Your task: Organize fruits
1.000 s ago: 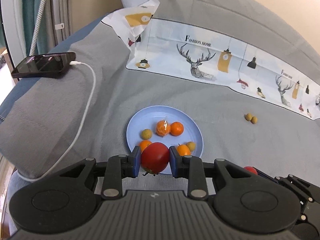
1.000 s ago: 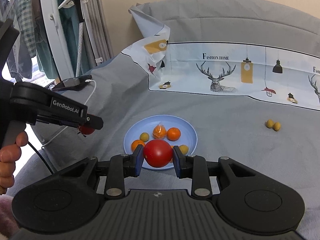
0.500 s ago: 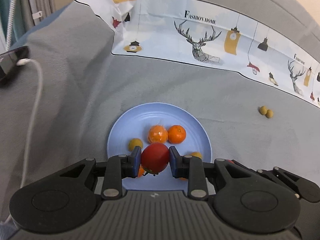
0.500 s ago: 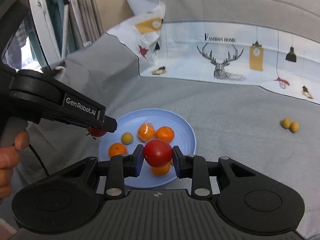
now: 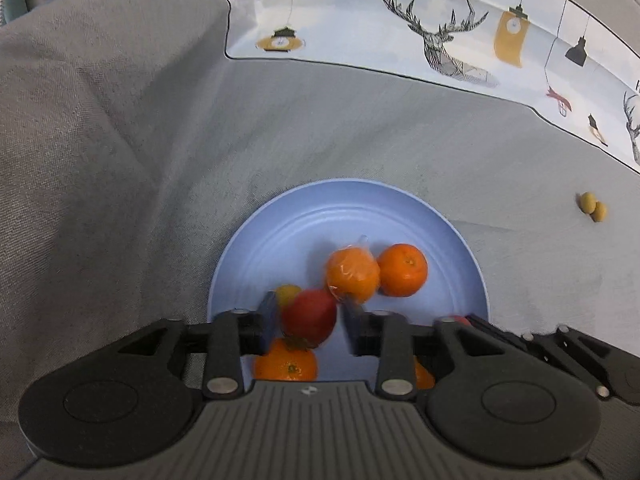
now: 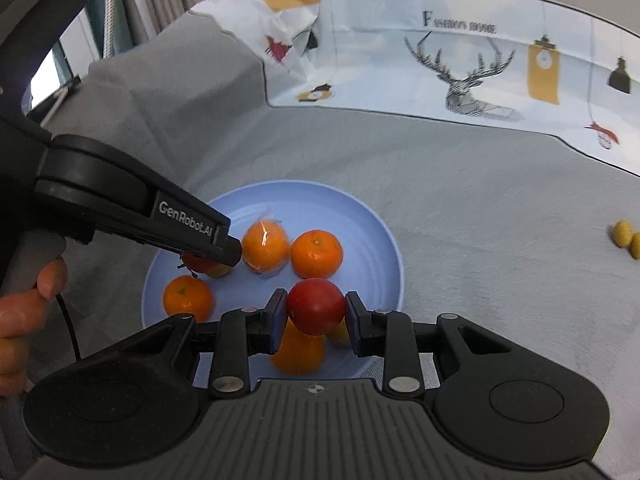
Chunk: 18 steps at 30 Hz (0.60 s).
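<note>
A light blue plate (image 5: 320,232) (image 6: 360,232) on the grey cover holds several oranges, one of them wrapped in plastic (image 5: 352,274) (image 6: 266,248). My left gripper (image 5: 310,326) hangs low over the plate's near left side. Its jaws are opening: a blurred red tomato (image 5: 310,316) sits between them with a gap at the right pad. In the right wrist view that gripper (image 6: 224,252) shows side-on above its tomato (image 6: 198,262). My right gripper (image 6: 316,312) grips a second red tomato (image 6: 316,306) over the plate's near edge; its jaws are starting to open, pads still touching.
Two small yellow fruits (image 5: 592,208) (image 6: 626,236) lie on the grey cover right of the plate. A printed deer cloth (image 5: 440,40) runs along the back. The cover rises in a fold (image 5: 80,160) at the left. A person's hand (image 6: 24,308) holds the left gripper.
Both grippers came down and closer to the plate with their tomatoes. The left jaws, shut on their tomato before, have spread apart. The right grip looks the same.
</note>
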{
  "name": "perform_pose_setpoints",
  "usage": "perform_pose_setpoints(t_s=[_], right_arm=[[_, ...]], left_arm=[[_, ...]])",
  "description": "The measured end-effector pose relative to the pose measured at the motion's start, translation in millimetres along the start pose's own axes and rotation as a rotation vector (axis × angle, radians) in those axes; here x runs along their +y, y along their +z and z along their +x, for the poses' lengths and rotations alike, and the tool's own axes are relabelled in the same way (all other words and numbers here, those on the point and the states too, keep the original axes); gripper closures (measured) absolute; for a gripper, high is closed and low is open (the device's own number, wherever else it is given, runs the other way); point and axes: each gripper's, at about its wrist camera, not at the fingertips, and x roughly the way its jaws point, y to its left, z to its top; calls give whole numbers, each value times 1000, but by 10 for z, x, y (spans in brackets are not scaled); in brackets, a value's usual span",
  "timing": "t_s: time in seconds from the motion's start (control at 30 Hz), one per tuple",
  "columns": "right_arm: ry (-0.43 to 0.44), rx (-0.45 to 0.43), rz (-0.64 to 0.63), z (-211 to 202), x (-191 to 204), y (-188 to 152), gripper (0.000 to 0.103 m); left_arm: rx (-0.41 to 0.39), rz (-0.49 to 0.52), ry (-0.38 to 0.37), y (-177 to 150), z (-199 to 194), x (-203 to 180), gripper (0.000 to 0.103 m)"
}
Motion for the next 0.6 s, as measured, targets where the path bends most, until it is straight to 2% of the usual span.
perform_pose_setpoints(t_s=[0.03,0.07,0.1,0.17,0.27,0.37,0.5,0.6], right_arm=[[5,5,1,13,-6,18,58],[10,13,2,2,-7,37,43],[16,27,1,-20,-4,55,36],[23,57,-5,-125,16,70,16],[5,85,5,-394,39,15,9],[-19,94,21,-735,90,-114,7],[-109,38,24,-1156,260,-294,1],[-162,-21,17,-1433,382,-397,1]], left_arm=[[-5,-6,-13,4,-35,13,23],[-19,-14,-12,4,-83,24,2],[-39,-22,-4,-12,-140,33,0],[-52,-11,6,-64,-244,35,0],[-30,-14,17,-230,-393,56,0],[-23,-3,28,-479,-595,95,0],[-55,15,72,-834,-920,117,0],[-93,18,73,-1052,-1163,155,0]])
